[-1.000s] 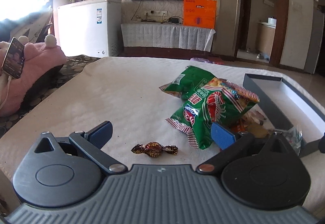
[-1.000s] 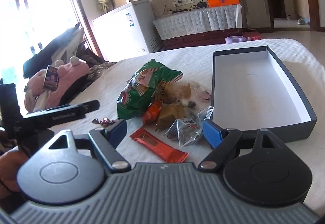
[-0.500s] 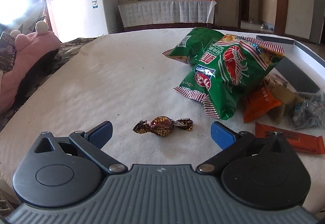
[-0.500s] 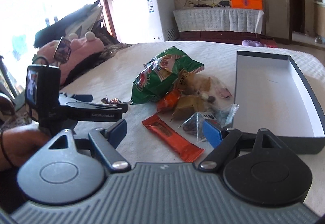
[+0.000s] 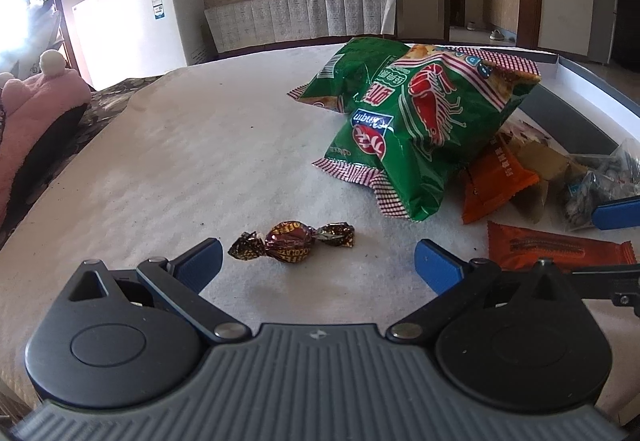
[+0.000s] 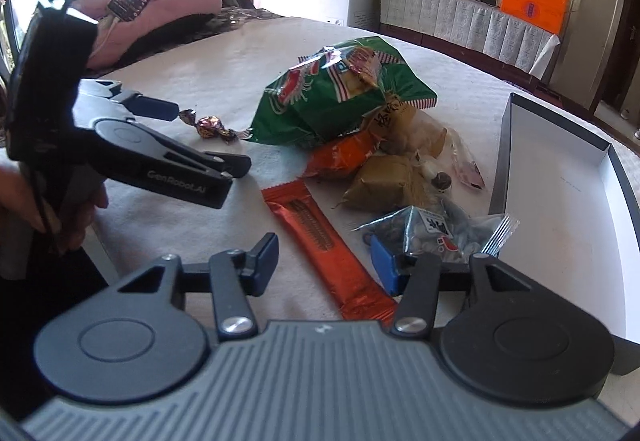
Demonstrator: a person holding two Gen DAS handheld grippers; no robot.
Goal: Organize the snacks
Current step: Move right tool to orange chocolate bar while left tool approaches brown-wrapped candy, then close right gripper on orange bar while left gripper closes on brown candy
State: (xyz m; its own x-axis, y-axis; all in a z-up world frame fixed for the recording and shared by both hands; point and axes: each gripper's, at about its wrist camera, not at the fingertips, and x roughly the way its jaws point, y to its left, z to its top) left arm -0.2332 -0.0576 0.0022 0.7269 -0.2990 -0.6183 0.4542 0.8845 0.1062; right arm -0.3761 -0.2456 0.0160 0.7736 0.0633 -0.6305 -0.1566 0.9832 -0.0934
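The orange bar wrapper (image 6: pixel 326 241) lay flat on the white cloth in the lower middle of the right wrist view, running between the two blue pads of the right gripper (image 6: pixel 326 265). Its jaws were closing with the bar between them, but the pads did not yet press on it. I judged the bar was picked first because it lay apart from the heap and nearest the hand.

Left of centre, low in the left wrist view, the wrapped toffee (image 5: pixel 292 241) sat alone on the cloth, just ahead of the left gripper (image 5: pixel 316 261). That one's jaws stood wide apart and held nothing; it seemed lined up on the sweet, ready to take it.

Beyond both, the rest of the snacks were heaped together: the green crisp bag (image 5: pixel 416 121) on top, an orange packet (image 5: pixel 496 181) and a brown packet (image 6: pixel 384 181) tucked under its edge, and a clear bag of seeds (image 6: pixel 436 233) touching the right pad. At the right edge of the frame the open dark box (image 6: pixel 624 177) waited with its white floor bare, close beside the heap, presumably to receive them.
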